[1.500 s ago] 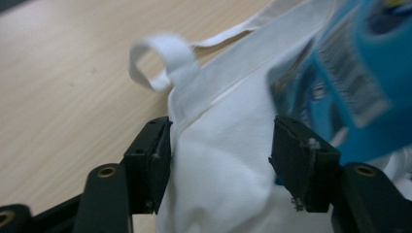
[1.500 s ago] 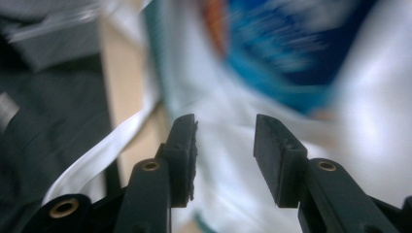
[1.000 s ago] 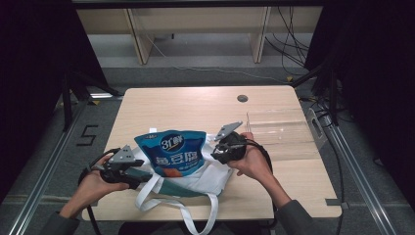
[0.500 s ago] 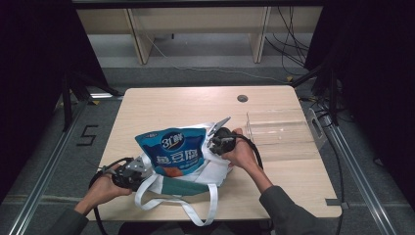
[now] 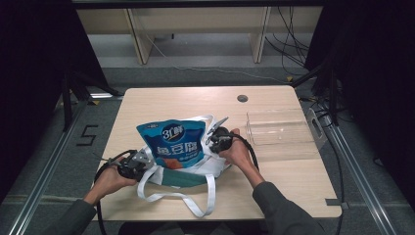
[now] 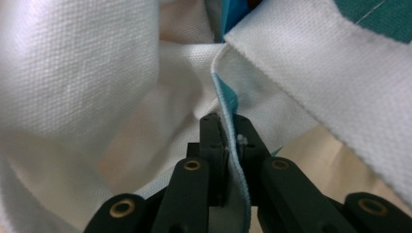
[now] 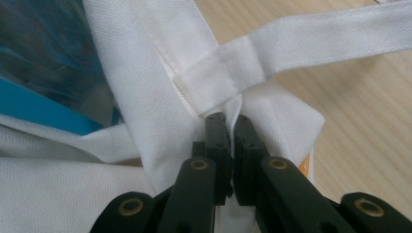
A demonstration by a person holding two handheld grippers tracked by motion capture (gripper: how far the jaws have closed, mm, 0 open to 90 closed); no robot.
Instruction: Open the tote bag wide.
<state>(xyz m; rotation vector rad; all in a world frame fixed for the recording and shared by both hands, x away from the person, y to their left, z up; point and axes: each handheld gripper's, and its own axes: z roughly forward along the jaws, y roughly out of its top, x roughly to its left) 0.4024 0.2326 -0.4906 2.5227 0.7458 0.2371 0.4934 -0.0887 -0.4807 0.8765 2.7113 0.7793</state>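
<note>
We have a white cloth bag lying near the front edge of the table, with a blue snack pouch standing half out of its mouth, leaning up and away from us. The bag's long axis runs left to right across the table, and that is what matters here: each gripper sits at one end of the mouth, so the pouch stands between them. Our left gripper is at the bag's near-left corner, and its jaws have just been closing; in the left gripper view they are now clamped on the bag's hem, the cloth edge running straight up between the pads. Our right gripper is at the far-right side, just beside the pouch, and its jaws have just been closing too; the right gripper view shows them pinched on the cloth right below where a strap is stitched on. Both hands are equally close to the bag. The loose straps trail toward us, and a clear plastic box stands well apart to the right.
</note>
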